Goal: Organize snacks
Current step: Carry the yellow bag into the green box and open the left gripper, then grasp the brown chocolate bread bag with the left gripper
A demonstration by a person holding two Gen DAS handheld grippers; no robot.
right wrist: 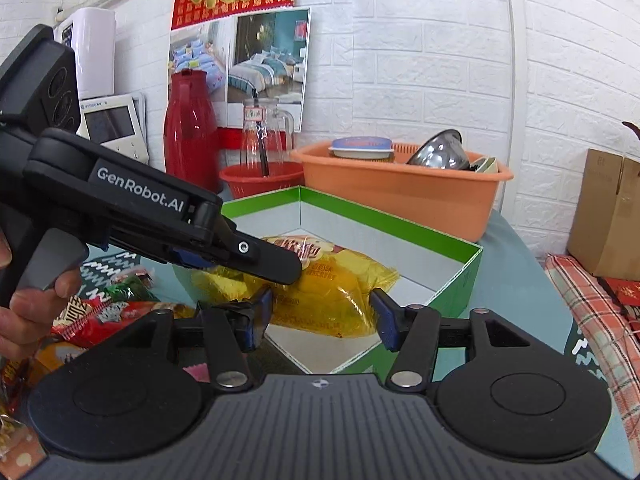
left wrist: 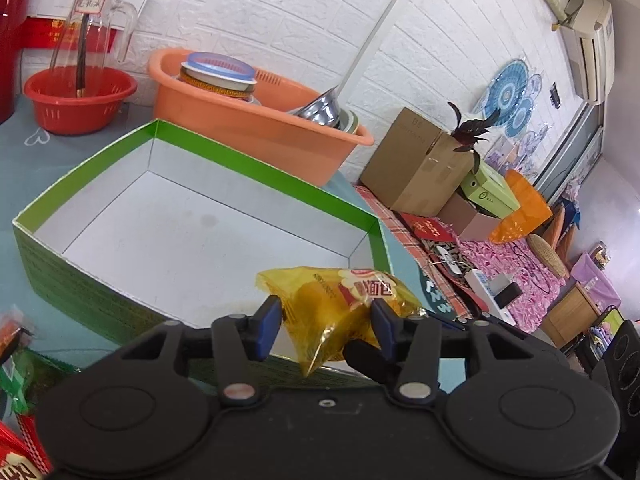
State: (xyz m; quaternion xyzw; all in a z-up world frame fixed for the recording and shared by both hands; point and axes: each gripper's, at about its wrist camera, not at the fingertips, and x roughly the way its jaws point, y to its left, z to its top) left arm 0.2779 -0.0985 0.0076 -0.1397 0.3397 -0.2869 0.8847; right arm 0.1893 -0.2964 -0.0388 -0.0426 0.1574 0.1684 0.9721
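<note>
Pale blue tabletop [left wrist: 16, 168] against a white brick-pattern wall, in a cluttered kitchen corner. Nearest, lower centre of the left wrist view: left gripper [left wrist: 326, 316], tongs at a middling gap, yellow bread packet [left wrist: 340, 300] between the pads. Blue pads just at its sides, not visibly biting in; read as a slack hold or a release, not a firm pinch. Packet at the near right corner of the green box [left wrist: 240, 160], mostly over the white floor, crimped tail drooping by the near wall. Resting or still hanging: cannot tell. Lower centre of the right wrist view: right gripper [right wrist: 320, 316], tongs wide, nothing gripped, same packet visible just beyond the pads. Left edge of that view: person's hand [right wrist: 24, 292] on the left tool's handle. Lower left there: loose snack packets [right wrist: 104, 312] heaped on the table beside the box, unsorted. No other snack seen inside the box. Farther back, upper left of the left wrist view: orange basin [left wrist: 248, 128] with bowls, then red basket [left wrist: 76, 108]. Step in hand, by judgement: setting a first packet into the box. Next move, likely: draw the left tongs back without snagging the film, confirm the packet sits inside and not on the wall, then over to the heap for another.
</note>
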